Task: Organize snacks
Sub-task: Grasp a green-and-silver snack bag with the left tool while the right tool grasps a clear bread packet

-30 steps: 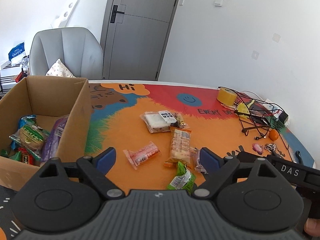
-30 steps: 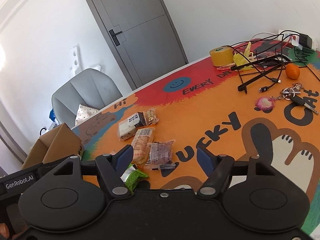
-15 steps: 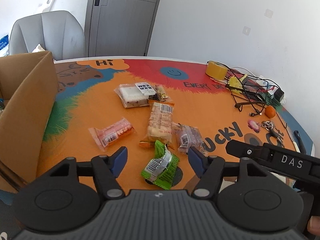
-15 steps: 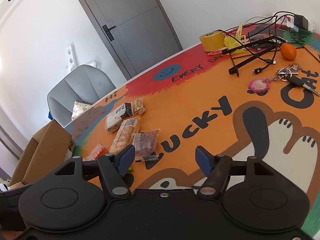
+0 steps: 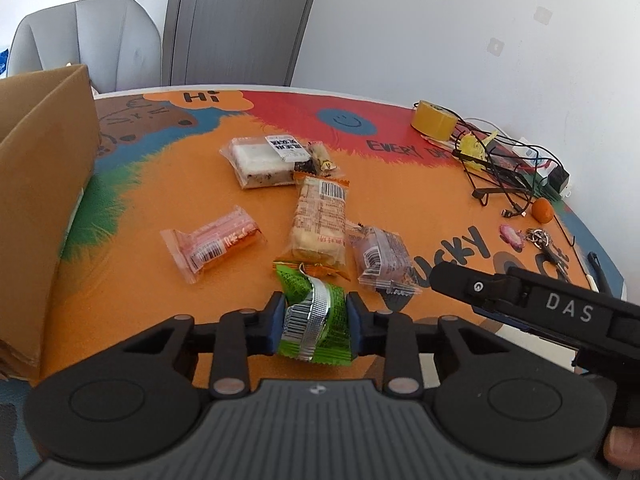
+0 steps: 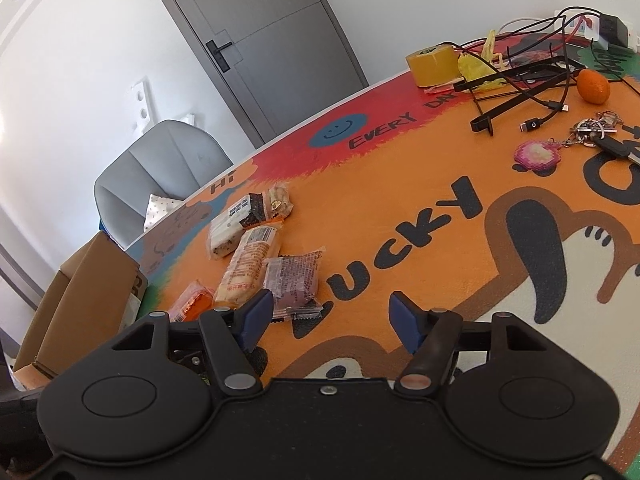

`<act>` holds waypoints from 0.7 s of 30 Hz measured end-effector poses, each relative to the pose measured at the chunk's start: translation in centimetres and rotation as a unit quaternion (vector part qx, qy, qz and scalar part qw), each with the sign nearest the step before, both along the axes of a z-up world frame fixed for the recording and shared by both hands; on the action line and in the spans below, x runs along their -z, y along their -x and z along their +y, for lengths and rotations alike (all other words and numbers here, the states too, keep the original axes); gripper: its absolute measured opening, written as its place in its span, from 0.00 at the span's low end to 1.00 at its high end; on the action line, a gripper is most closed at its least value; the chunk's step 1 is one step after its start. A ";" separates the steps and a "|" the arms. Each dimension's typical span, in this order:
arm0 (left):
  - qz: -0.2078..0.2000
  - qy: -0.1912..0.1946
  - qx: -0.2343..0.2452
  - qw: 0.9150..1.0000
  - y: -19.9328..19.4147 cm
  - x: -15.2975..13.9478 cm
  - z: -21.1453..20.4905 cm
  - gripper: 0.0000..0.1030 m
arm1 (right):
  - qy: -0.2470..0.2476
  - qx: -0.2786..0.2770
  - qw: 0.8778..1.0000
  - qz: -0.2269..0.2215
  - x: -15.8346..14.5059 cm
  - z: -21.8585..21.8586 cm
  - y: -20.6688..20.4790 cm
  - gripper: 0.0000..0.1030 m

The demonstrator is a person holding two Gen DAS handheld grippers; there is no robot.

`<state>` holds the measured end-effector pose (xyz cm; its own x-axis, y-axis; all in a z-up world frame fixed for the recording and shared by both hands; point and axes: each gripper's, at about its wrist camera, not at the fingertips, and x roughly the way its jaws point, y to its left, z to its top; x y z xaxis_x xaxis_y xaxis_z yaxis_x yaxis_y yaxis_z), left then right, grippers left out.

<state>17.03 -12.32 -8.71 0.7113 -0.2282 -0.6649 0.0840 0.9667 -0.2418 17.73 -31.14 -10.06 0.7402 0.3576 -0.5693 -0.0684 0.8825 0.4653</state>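
Note:
My left gripper (image 5: 315,314) is low over the orange mat, and its jaws are closing on a crumpled green snack packet (image 5: 316,330), both blue pads against its sides. Beyond it lie a pink-red packet (image 5: 212,242), a beige cracker packet (image 5: 320,220), a purple packet (image 5: 380,258) and a white cake packet (image 5: 264,158). The cardboard box (image 5: 44,168) stands at the left edge. My right gripper (image 6: 330,312) is open above the mat with nothing between its fingers. The purple packet (image 6: 296,280) lies just beyond its left finger.
At the far right of the table are a yellow tape roll (image 5: 434,120), tangled black cables (image 5: 500,168), a small orange (image 5: 542,210) and keys (image 5: 540,238). A grey chair (image 5: 88,36) and a door stand behind the table.
The left gripper has sunk and moved forward to the green packet, and its jaws have gone from wide apart to pressing on it. The right gripper has dropped a little toward the mat.

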 end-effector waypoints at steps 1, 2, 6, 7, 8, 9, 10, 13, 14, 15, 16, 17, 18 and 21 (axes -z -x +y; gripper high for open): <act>-0.003 -0.001 -0.002 1.000 0.1 -0.2 0.2 0.30 | 0.001 0.000 1.000 0.000 0.0 0.1 -0.2 0.63; -0.004 0.000 -0.004 1.000 0.2 -0.4 0.4 0.30 | 0.000 -0.001 1.000 0.000 0.1 0.3 -0.4 0.63; -0.011 -0.003 -0.020 1.000 0.1 -0.8 1.4 0.30 | -0.002 -0.008 1.000 0.000 0.1 0.9 -1.1 0.63; -0.012 -0.003 -0.024 1.000 0.1 -0.9 1.6 0.30 | 0.001 -0.010 1.000 0.000 0.1 1.2 -1.3 0.63; -0.014 -0.003 -0.027 1.000 0.0 -1.0 1.9 0.30 | 0.004 -0.011 1.000 0.000 0.1 1.4 -1.5 0.63; -0.016 -0.004 -0.031 0.999 0.0 -1.0 2.1 0.30 | 0.005 -0.013 1.000 0.000 0.1 1.7 -1.7 0.63; -0.018 -0.006 -0.035 0.999 -0.1 -1.1 2.4 0.30 | 0.005 -0.015 1.000 0.000 0.1 1.9 -1.8 0.63; -0.018 -0.008 -0.043 0.999 -0.3 -1.2 3.0 0.30 | 0.011 -0.021 1.000 -0.001 0.1 2.7 -2.4 0.63; -0.017 -0.007 -0.045 0.999 -0.4 -1.2 3.2 0.30 | 0.014 -0.022 1.000 -0.002 0.0 2.9 -2.6 0.63; -0.018 -0.007 -0.046 0.999 -0.5 -1.2 3.4 0.30 | 0.017 -0.023 1.000 -0.003 0.0 3.2 -2.7 0.63; -0.018 -0.008 -0.047 0.999 -0.5 -1.2 3.5 0.30 | 0.019 -0.023 1.000 -0.003 0.0 3.4 -2.9 0.63; -0.017 -0.007 -0.049 0.999 -0.5 -1.3 3.7 0.30 | 0.020 -0.023 1.000 -0.003 0.0 3.6 -3.1 0.63; -0.017 -0.006 -0.051 0.999 -0.6 -1.3 3.9 0.30 | 0.022 -0.023 0.999 -0.003 0.1 3.8 -3.2 0.62; -0.017 -0.005 -0.055 0.998 -0.5 -1.3 4.3 0.30 | 0.030 -0.026 0.999 0.001 0.4 4.4 -3.7 0.54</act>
